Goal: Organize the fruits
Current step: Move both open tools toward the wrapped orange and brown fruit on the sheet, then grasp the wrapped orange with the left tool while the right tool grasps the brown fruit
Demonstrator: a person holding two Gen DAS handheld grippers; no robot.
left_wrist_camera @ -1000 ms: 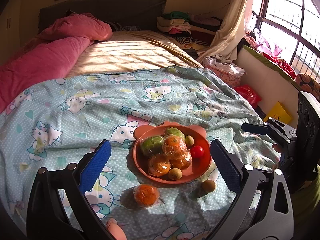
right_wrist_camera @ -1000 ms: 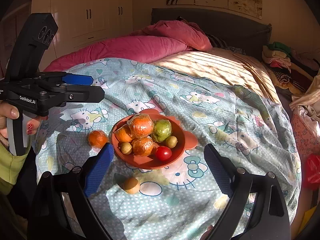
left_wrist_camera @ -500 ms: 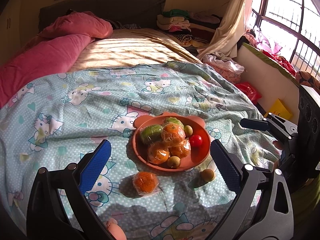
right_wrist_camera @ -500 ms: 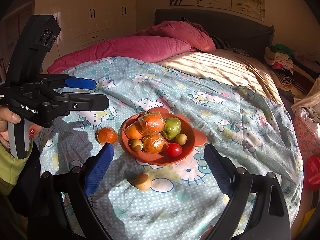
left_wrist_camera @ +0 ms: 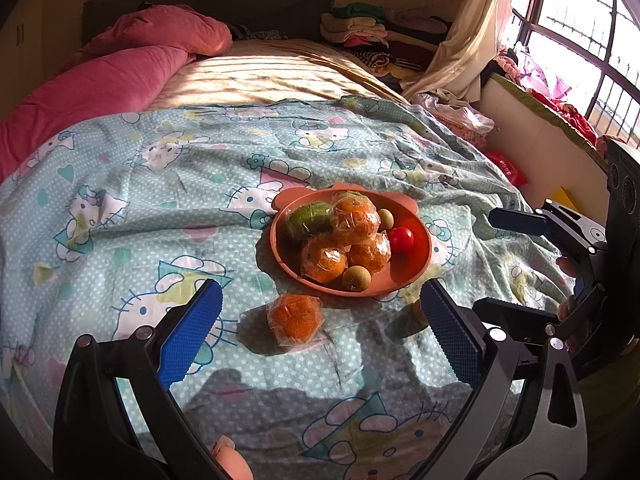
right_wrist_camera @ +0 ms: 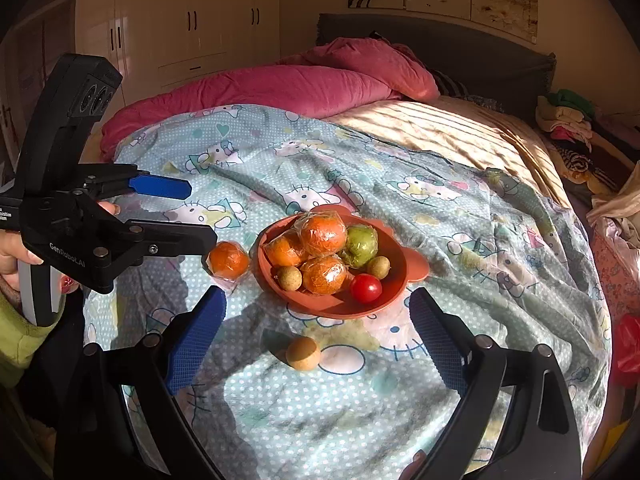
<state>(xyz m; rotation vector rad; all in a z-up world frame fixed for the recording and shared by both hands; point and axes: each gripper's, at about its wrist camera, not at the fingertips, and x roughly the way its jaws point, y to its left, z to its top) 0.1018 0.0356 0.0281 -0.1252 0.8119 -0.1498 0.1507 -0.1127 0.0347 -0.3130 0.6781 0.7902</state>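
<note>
We have brought both spread-jawed grippers nearer: left gripper (left_wrist_camera: 316, 328) frames the wrapped orange (left_wrist_camera: 295, 317) at lower centre, right gripper (right_wrist_camera: 316, 340) the small brown fruit (right_wrist_camera: 303, 353), both outside the plate (right_wrist_camera: 384, 300).

Bed (right_wrist_camera: 460, 208) carries plate (right_wrist_camera: 394, 300), wrapped orange (right_wrist_camera: 229, 258) (longan (right_wrist_camera: 303, 353) nearby).

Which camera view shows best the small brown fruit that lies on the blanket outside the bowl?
The right wrist view: the small brown fruit lies whole and sunlit on the blanket, in front of the bowl. In the left wrist view the left gripper finger hides most of it, leaving only an edge.
</note>
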